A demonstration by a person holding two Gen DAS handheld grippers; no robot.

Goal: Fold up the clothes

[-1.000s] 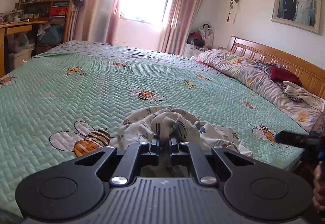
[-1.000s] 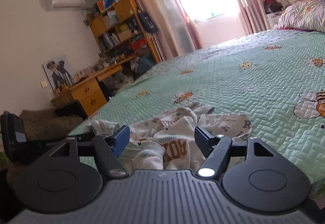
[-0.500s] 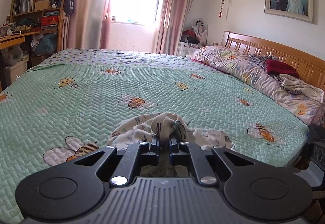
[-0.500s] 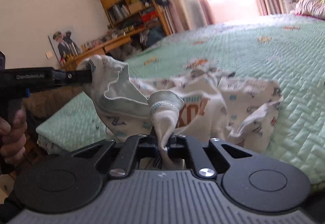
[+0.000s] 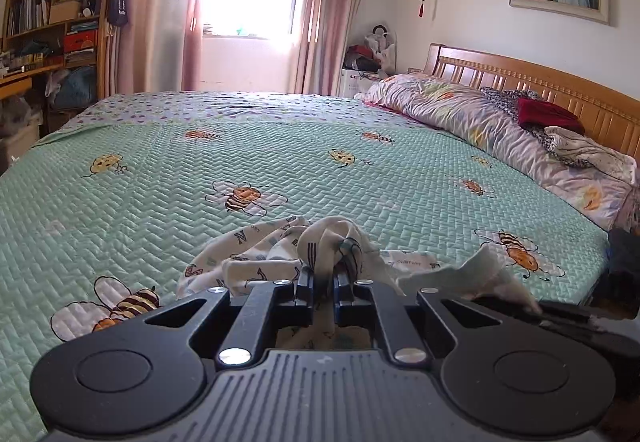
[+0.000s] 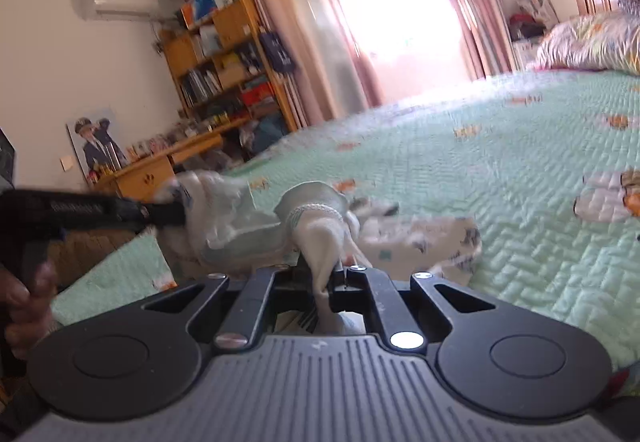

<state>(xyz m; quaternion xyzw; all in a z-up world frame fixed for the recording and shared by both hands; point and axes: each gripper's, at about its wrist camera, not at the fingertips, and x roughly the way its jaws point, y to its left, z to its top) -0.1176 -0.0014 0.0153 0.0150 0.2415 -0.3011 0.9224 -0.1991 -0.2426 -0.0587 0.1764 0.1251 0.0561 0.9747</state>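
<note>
Both grippers clamped on one small printed garment at the near edge of the bed.

Nearest, in the left wrist view: left gripper pinched tight on a bunched fold of the cream letter-print garment, cloth squeezed up between the closed jaws. Same in the right wrist view: right gripper closed on a ribbed, cuff-like end, jaws having just snapped together around it. Held at two separate points probably to stretch the crumpled piece out before laying it flat for folding. Long axis hard to call while so bunched; seemingly strung from one grip to the other, roughly along the bed's near edge, loose remainder trailing onto the green bee-print quilt. Farther off, pillows against the wooden headboard, well apart from the work.
</note>
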